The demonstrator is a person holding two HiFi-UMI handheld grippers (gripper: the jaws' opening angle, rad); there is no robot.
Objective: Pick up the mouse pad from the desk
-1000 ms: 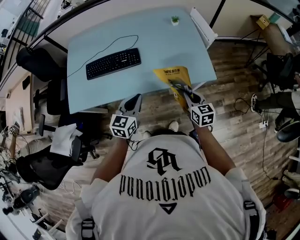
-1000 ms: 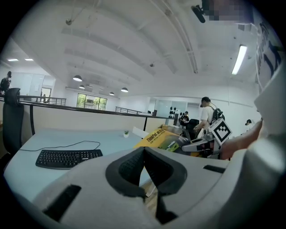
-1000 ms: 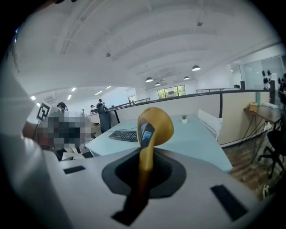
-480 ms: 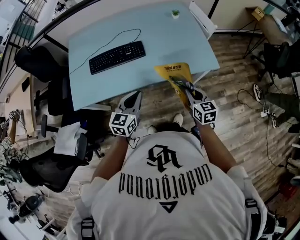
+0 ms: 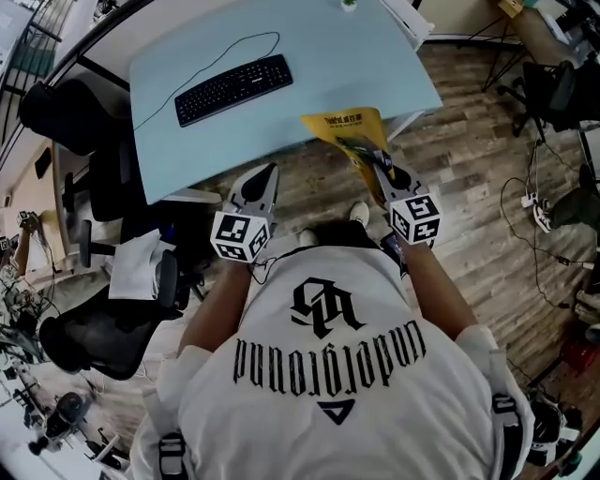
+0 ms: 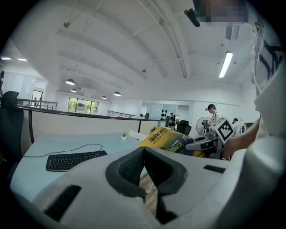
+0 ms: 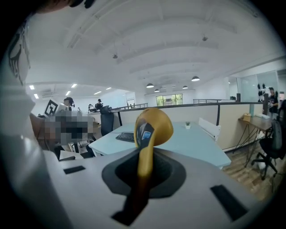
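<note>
My right gripper [image 5: 367, 157] is shut on the near edge of the yellow mouse pad [image 5: 349, 139], which hangs lifted over the front edge of the pale blue desk [image 5: 309, 37]. Seen in the right gripper view, the mouse pad [image 7: 149, 134] stands edge-on between the pads and curls over above them. In the left gripper view the mouse pad [image 6: 166, 138] shows at the right, held by the other gripper. My left gripper [image 5: 262, 183] is shut and holds nothing, just off the desk's front edge, over the floor.
A black keyboard [image 5: 234, 88] with its cable lies on the desk's left half; a small potted plant [image 5: 349, 5] stands at the far edge. Black office chairs [image 5: 94, 319] stand at the left. The wooden floor [image 5: 469, 178] at the right carries cables and another chair.
Both grippers have drawn back from the desk toward my body and risen a little; the mouse pad has come with the right gripper, farther over the desk's front edge.
</note>
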